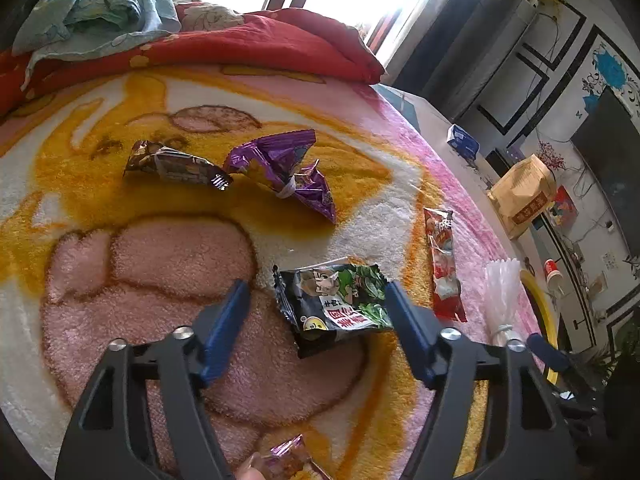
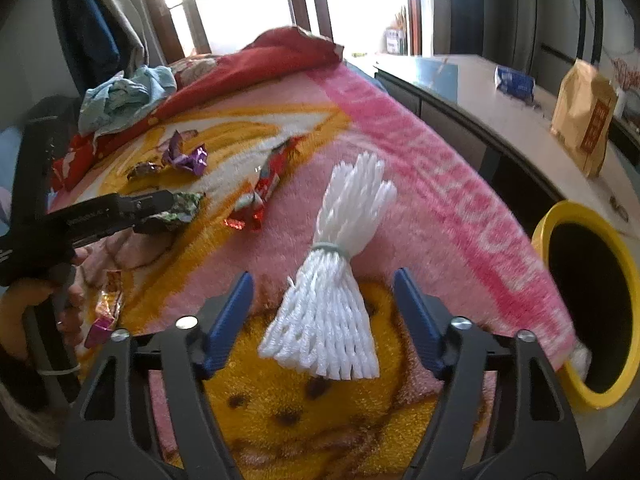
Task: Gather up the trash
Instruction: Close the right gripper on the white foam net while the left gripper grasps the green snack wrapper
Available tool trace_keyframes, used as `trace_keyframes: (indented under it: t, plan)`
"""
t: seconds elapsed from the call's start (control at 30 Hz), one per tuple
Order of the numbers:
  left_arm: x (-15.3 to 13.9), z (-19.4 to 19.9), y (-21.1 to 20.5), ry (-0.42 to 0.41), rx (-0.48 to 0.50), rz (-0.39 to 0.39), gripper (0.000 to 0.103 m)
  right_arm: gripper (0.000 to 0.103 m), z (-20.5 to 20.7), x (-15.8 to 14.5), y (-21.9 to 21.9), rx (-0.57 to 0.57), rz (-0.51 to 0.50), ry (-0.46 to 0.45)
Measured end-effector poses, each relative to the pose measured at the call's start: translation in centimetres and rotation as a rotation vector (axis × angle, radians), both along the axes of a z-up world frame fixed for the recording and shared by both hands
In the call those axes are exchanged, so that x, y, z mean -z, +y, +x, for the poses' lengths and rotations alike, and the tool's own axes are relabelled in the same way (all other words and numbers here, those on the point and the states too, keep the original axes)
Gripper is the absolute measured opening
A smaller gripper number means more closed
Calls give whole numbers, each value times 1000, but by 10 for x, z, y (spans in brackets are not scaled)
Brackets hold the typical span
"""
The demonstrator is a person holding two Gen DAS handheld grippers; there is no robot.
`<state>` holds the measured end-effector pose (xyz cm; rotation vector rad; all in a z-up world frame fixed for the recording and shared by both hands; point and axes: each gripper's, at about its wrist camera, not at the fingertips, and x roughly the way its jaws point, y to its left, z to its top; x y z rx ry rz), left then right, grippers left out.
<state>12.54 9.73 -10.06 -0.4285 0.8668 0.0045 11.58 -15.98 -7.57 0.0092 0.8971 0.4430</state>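
On the pink and yellow plush blanket [image 1: 160, 256] a green and black snack wrapper [image 1: 336, 300] lies between the fingers of my left gripper [image 1: 316, 302]. The jaws are open, and the wrapper's right edge sits against the right finger. My right gripper [image 2: 323, 292] is open around the lower part of a white foam fruit net [image 2: 332, 308], with gaps on both sides. Farther off lie a purple wrapper [image 1: 280, 164], a brown wrapper [image 1: 176, 164] and a red wrapper [image 1: 442, 260]. A small wrapper [image 2: 108, 308] lies close to the person's hand.
A yellow-rimmed bin [image 2: 560, 216] stands off the bed's right edge. Behind it a long cabinet [image 2: 460, 80] carries a brown paper bag [image 2: 584, 116] and a blue box [image 2: 514, 80]. A red quilt [image 1: 260, 44] and a light blue cloth [image 1: 96, 12] are heaped at the far end.
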Motion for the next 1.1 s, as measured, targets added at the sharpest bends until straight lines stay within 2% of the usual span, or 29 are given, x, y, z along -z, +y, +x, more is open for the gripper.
trace_keyframes:
  t: [0.13,0.3,0.4,0.67,1.1]
  plan:
    - [1,-1,-3,6,10,1,49,44,2,9,-1,-7,17,46]
    - [1,-1,-8,10,22,-2,41,27,2,13,-2,-1,26,68]
    - [0,-1,-11,11,31,-5,33,23,2,11,-4,4,29,64]
    - [-3,-1,-18,3,58,-4,19,20,3,4,-10,16,38,42]
    - [-25,-5,-33,-58,100,-4,13,19,3,-13,-21,34,52,-9]
